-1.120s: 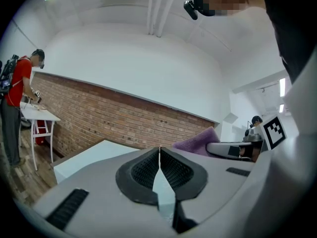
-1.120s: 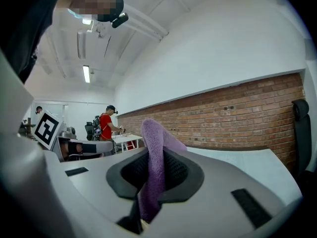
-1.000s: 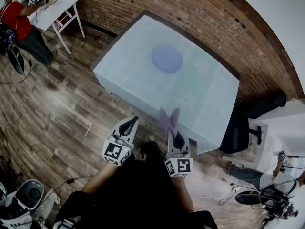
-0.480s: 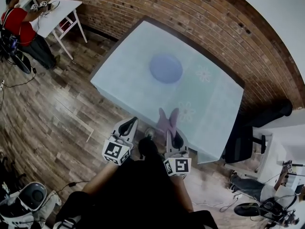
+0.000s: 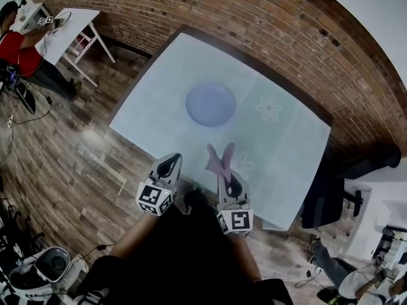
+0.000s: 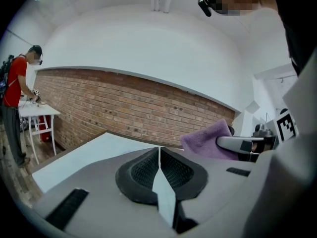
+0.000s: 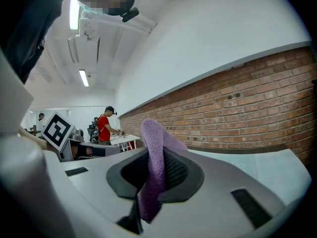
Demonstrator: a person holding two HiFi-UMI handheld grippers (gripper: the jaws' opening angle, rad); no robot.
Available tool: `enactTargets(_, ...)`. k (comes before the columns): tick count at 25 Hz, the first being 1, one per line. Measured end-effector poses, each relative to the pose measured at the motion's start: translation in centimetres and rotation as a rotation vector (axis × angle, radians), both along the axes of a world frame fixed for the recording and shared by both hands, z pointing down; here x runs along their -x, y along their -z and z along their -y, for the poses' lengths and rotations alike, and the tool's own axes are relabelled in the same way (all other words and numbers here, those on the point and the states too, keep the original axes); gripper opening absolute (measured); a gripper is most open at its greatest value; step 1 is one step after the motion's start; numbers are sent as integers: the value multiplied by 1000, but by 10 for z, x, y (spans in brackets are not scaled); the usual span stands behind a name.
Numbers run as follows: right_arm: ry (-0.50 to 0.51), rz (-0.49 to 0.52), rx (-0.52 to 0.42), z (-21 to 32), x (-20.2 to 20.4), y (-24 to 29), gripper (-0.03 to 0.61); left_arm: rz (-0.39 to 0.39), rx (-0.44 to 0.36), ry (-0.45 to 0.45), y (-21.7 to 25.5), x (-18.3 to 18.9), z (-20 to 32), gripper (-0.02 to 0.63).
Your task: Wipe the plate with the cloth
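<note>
Two grippers hover at the table's near edge: the left gripper has its jaws pressed together on nothing, the right gripper is clamped on the purple cloth. Farther out, mid-table, the blue plate lies untouched. Judged an approach step; next, the cloth must be lowered flat onto the plate

No legible text, label, brand, number or sign in any view. The left marker cube on the left gripper and the right marker cube on the right gripper carry only black-and-white square patterns, no characters
</note>
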State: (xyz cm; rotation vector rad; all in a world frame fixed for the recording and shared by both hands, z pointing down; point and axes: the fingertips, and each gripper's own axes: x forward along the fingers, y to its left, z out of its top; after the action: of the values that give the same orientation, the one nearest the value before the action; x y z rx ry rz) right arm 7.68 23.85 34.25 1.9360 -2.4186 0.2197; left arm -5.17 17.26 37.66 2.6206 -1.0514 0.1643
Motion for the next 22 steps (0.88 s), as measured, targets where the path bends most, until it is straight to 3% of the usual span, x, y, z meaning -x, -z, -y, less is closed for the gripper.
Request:
enactTargets(6,46,-1,15,33,-23,-12,63,76,61,77,-30,-18,42,37)
enactTargets(10,54,-6,35,52,-29,-22,63,109,149,80,-63,-24,70,35)
enactTargets(22,-40,-35,104,127,-40,-55,63,149,403,75,-173,-39,179,38)
